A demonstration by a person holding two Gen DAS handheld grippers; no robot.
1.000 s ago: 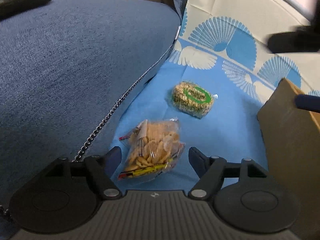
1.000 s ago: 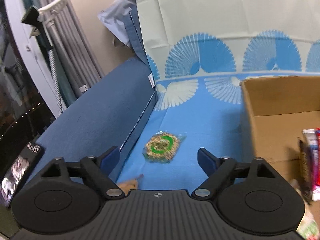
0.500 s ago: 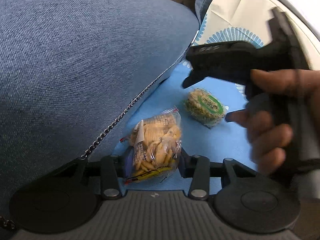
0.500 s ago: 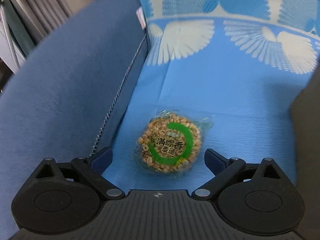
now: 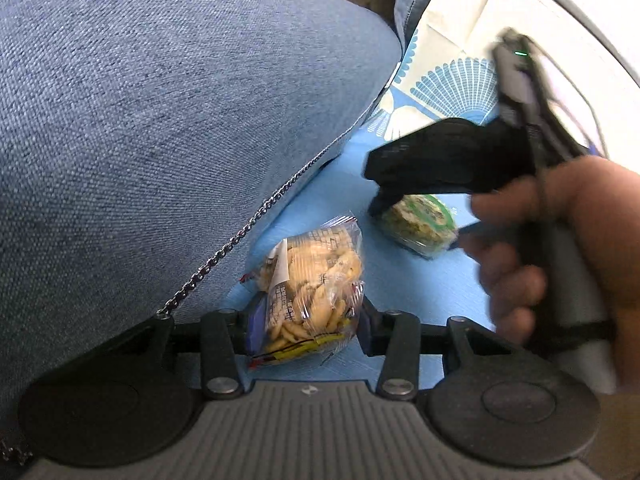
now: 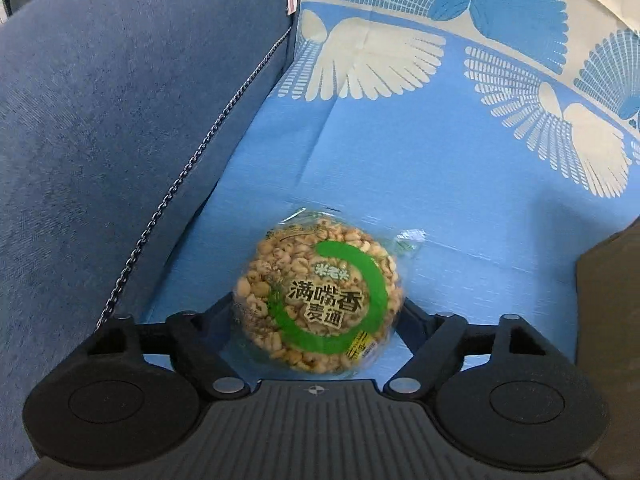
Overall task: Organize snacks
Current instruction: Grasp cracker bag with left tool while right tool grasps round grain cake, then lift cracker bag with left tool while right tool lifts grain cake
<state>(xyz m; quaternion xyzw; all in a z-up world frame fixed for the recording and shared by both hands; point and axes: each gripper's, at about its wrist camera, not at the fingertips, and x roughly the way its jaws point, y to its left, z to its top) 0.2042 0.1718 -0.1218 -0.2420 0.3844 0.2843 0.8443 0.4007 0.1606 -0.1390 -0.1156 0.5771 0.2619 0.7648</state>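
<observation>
Left gripper (image 5: 306, 326) pinches clear bag of yellow crackers (image 5: 314, 280); right gripper (image 6: 318, 320) clamps round green-labelled puffed-grain cake (image 6: 320, 296); neither boxed yet.

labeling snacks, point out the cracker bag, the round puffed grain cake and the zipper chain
cracker bag (image 5: 312, 284), left wrist view, middle of the clear wrapper
round puffed grain cake (image 6: 320, 300), right wrist view, centre of its label
zipper chain (image 6: 188, 168), right wrist view, mid-length along the cushion edge

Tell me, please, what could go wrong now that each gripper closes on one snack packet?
The left gripper pinches the cracker bag at its lower end; thin crackers may crush, or the slippery film slip out. The right gripper holds the round puffed-grain cake by its curved edge, so it might pop free when lifted.
</observation>
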